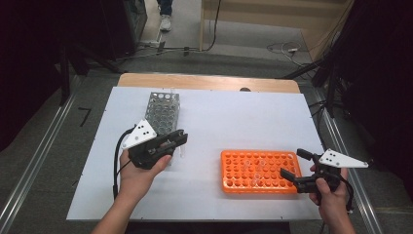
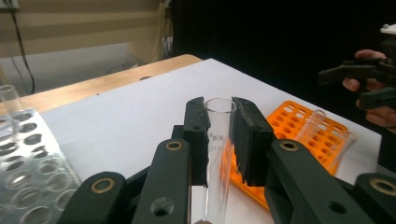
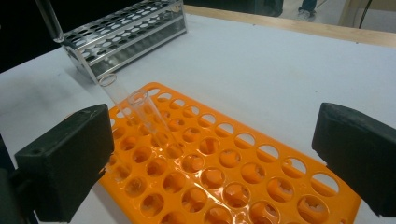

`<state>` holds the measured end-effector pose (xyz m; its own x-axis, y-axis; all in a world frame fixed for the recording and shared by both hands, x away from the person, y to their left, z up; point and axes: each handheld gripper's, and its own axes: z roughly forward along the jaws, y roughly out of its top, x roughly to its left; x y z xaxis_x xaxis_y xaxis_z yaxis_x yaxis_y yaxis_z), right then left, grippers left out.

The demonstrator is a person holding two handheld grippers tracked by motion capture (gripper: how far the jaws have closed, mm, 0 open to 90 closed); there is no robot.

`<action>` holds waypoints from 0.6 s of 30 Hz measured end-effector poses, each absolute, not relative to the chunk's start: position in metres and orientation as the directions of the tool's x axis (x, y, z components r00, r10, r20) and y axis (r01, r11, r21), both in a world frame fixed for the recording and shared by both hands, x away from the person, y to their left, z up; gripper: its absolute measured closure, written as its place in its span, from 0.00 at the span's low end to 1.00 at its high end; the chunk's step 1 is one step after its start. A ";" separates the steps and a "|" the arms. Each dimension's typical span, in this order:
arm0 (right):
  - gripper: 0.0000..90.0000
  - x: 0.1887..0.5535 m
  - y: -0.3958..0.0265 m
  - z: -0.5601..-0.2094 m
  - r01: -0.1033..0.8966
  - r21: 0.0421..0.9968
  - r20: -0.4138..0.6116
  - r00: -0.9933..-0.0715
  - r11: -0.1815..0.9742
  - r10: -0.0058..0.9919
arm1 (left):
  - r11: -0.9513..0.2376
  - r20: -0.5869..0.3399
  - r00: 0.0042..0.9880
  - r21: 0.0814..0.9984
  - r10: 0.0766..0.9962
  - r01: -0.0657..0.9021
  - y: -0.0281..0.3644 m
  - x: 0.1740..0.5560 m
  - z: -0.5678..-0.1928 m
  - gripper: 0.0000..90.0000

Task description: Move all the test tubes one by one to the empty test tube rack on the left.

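Your left gripper [image 2: 219,135] has its jaws closed on a clear glass tube [image 2: 218,154], held upright; the tube's lower end is cut off in the left gripper view and hard to make out from above. Your right gripper [image 1: 293,165] stands wide open and empty at the orange rack's [image 3: 261,186] right end. Its view shows two tubes [image 3: 149,116] leaning in that rack, faint from above. The metal rack [image 1: 163,109] lies just beyond your left hand [image 1: 141,173].

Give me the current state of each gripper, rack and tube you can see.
Left gripper: shut on a glass test tube, held upright.
Right gripper: open, empty, beside the orange rack.
Orange rack: two tubes standing tilted in it.
Metal rack: upright on the table; contents unclear.
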<state>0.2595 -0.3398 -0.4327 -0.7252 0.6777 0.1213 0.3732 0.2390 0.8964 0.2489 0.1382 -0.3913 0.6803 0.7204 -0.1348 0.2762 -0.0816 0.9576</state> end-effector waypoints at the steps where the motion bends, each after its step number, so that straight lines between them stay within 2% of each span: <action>1: 0.00 0.260 -0.340 -0.433 0.378 0.896 0.125 -0.721 0.235 0.681 | -0.080 -0.136 0.676 0.957 0.724 0.278 0.140 0.251 -0.391 0.85; 18: 0.00 0.265 -0.353 -0.438 0.395 0.892 0.131 -0.694 0.222 0.708 | -0.045 -0.142 0.632 0.962 0.761 0.270 0.158 0.284 -0.384 0.85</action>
<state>0.2653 -0.3527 -0.4380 -0.6940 0.7079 0.1313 0.3948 0.2217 0.8916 0.2837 0.1577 -0.3838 0.6324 0.7614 -0.1424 0.2705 -0.0448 0.9617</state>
